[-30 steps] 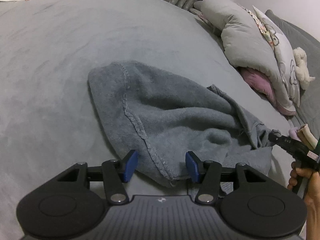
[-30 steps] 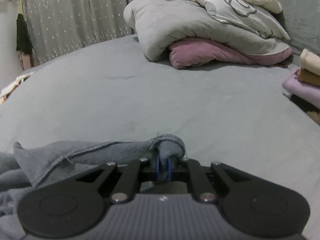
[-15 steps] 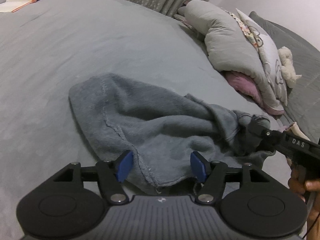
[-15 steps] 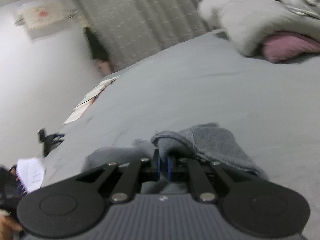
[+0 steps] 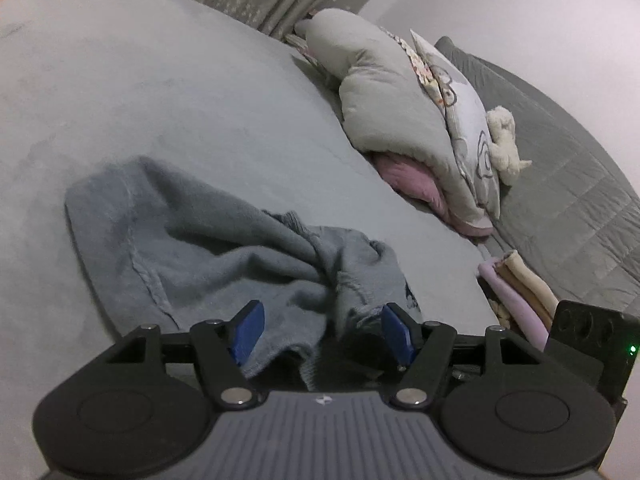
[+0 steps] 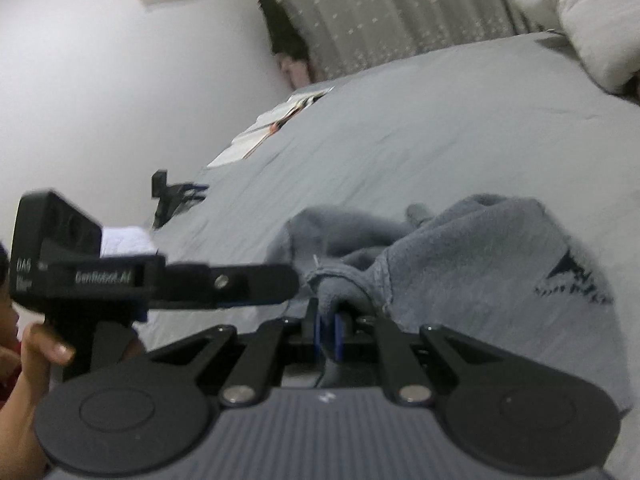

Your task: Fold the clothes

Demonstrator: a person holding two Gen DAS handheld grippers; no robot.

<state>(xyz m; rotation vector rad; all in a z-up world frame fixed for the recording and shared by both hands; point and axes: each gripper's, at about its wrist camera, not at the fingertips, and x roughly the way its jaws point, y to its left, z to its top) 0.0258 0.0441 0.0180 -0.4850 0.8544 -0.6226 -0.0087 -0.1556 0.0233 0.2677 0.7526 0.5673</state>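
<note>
Carrying a pinched edge of the grey fleece garment (image 6: 472,264) across the grey bed (image 5: 180,92), the right gripper (image 6: 328,336) has its jaws clenched on the cloth and has swung over beside the left gripper (image 5: 320,336). A second ago the garment lay spread wider; now its right side is doubled over onto the middle in a loose heap. The left gripper's jaws stand released, wider than before, astride the near hem without pinching it, so the first fold looks roughly made but unsmoothed.
</note>
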